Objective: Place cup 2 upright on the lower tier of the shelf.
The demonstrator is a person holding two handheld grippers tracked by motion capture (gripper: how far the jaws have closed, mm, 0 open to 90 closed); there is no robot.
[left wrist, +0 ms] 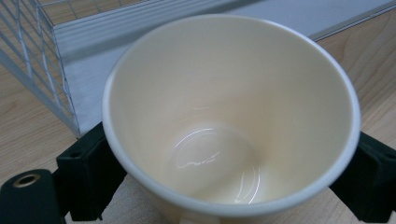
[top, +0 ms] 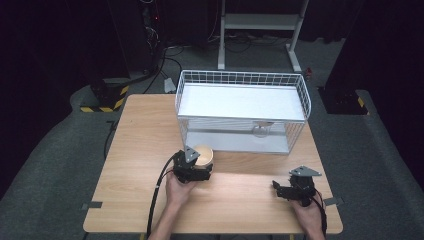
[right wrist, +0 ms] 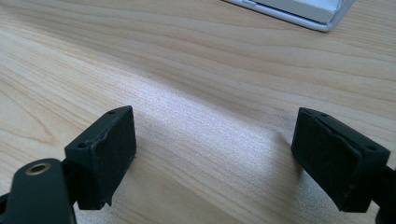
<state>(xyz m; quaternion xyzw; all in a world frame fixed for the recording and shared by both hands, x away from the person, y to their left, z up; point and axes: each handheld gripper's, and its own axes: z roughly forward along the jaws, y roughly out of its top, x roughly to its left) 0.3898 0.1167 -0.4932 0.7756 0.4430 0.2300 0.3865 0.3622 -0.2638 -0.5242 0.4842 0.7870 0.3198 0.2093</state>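
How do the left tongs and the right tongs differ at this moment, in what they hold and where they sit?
The left tongs stand with a jaw on each side of a cream cup, while the right tongs are open with bare table between their jaws. In the high view the left tongs sit close to the white wire basket, whereas the right tongs sit nearer the table's front right corner. Both have black jaws and are hand-held.

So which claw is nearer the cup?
Left. The left claw has its jaws on either side of the cup, by the rack. The right claw sits open on the table, far right of the cup.
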